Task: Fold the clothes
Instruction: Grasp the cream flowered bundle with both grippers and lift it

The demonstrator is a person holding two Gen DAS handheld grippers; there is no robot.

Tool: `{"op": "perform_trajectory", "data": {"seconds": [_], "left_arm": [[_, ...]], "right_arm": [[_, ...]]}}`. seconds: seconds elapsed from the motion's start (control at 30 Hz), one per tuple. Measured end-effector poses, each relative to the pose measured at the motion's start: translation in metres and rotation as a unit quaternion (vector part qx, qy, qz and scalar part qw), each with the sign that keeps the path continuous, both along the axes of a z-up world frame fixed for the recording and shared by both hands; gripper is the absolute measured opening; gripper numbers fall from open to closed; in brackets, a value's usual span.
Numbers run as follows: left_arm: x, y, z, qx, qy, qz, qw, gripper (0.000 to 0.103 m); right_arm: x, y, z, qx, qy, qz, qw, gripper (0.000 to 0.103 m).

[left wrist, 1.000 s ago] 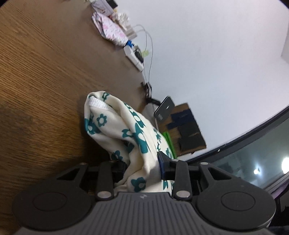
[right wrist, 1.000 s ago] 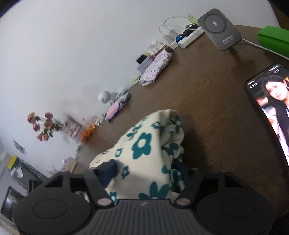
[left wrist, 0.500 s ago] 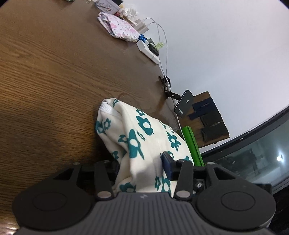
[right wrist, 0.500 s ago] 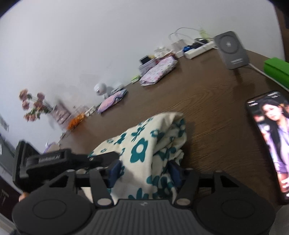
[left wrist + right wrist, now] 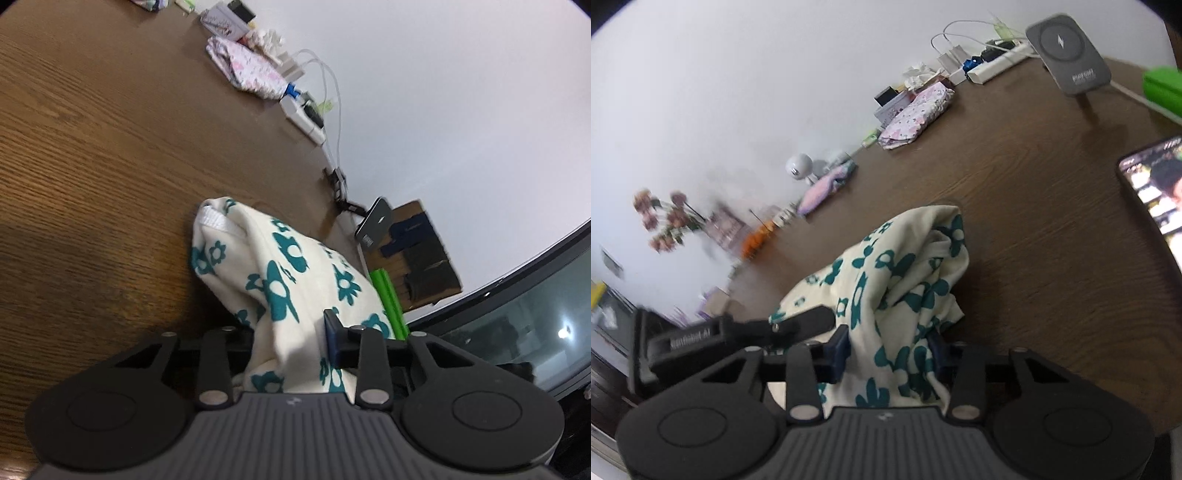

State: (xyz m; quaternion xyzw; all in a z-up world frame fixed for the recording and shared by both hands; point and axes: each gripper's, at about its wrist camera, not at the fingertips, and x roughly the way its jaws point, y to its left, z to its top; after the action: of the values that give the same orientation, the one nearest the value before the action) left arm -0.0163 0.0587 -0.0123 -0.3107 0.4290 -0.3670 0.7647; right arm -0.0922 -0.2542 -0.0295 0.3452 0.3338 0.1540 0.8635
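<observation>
L claw (image 5: 291, 343): clamped on cloth (image 5: 295, 280); jaws just closing, fabric bunched btwn pads.
R claw (image 5: 890, 350): clamped on same cloth (image 5: 897, 280); jaws just closing too.
Claws: side by side, L claw just left of R in R view.
Cloth: runs fwd from both claws, far end on table (image 5: 92, 147).
Axis: along the fingers, away from person.
Next (guess): pull ends apart, spread flat.

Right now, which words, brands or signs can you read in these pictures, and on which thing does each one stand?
Lightning bolt sign: on the grey charger pad.
Brand line under it: too blurred to read.
White lettering on the left gripper: too blurred to read.
Text on the phone screen: too small to read.
The flowered garment: no text.
</observation>
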Motion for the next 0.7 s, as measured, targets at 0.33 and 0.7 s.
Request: {"op": "perform_trajectory", "data": {"seconds": [0.33,0.7], "left_arm": [[0.014,0.04,0.053,-0.029,-0.075,0.069,0.9944,0.032],[0.191,0.079,0.174,0.03,-0.193,0.118,0.9737,0.033]], "right_arm": [[0.057,0.026,0.049,-0.001,-0.075,0.081,0.994,0.034],[0.249,0.087,0.161,-0.038,-0.198,0.153,0.967,0.034]]}}
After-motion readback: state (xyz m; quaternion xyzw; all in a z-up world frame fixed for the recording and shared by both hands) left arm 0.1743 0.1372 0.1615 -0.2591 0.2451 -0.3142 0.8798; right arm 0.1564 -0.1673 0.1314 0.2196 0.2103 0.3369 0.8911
